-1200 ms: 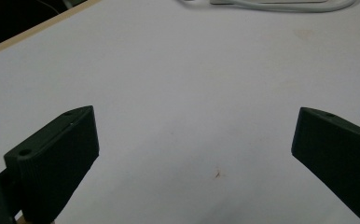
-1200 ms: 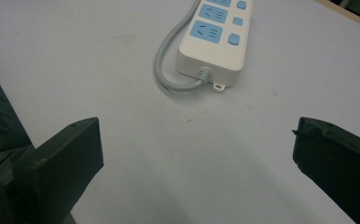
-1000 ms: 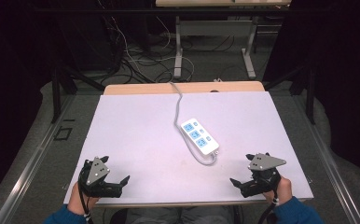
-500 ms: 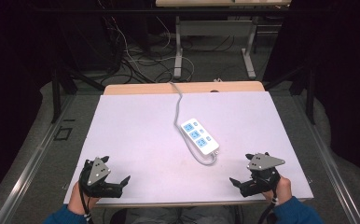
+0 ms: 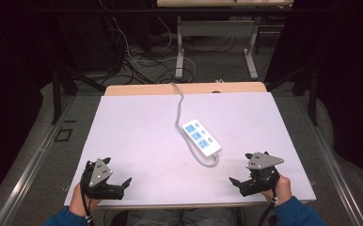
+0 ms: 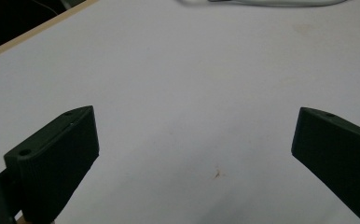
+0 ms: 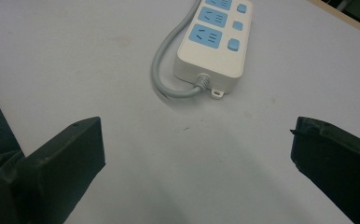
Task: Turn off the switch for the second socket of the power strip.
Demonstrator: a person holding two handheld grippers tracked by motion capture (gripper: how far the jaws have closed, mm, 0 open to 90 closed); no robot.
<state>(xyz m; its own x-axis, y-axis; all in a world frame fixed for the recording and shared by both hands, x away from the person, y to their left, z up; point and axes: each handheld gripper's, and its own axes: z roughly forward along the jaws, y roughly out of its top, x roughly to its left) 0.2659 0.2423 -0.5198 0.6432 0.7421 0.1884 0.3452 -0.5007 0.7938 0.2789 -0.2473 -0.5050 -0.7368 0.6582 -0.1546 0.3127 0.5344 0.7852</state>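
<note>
Fingers (image 6: 52,154) of the left gripper (image 5: 116,181) stand wide apart with nothing between them, only bare white desk (image 5: 137,136) showing in the gap in the left gripper view. Fingers (image 7: 71,149) of the right gripper (image 5: 240,179) are spread just as wide and hold nothing; in the right gripper view the white surface runs between them up to a power strip (image 7: 218,42).

Each gripper is held by a hand: the left hand (image 5: 78,200) at the near left corner of the desk, the right hand (image 5: 280,186) at the near right corner, both with blue sleeves (image 5: 295,214) coming in from the bottom edge. A grey three-cornered plate (image 5: 99,172) sits on top of the left gripper and another on the right one.

The power strip (image 5: 201,137) lies flat on the desk, a little right of the middle, set on a slant. It is white with blue sockets and blue buttons. It lies nearer to the right gripper than to the left one, and touches neither. Its grey cord (image 5: 179,106) leaves the near end, loops around beside the strip and runs away over the far edge of the desk.

Beyond the desk, a tangle of cables (image 5: 137,61) lies on the dark floor among the metal legs (image 5: 179,52) of another table.
</note>
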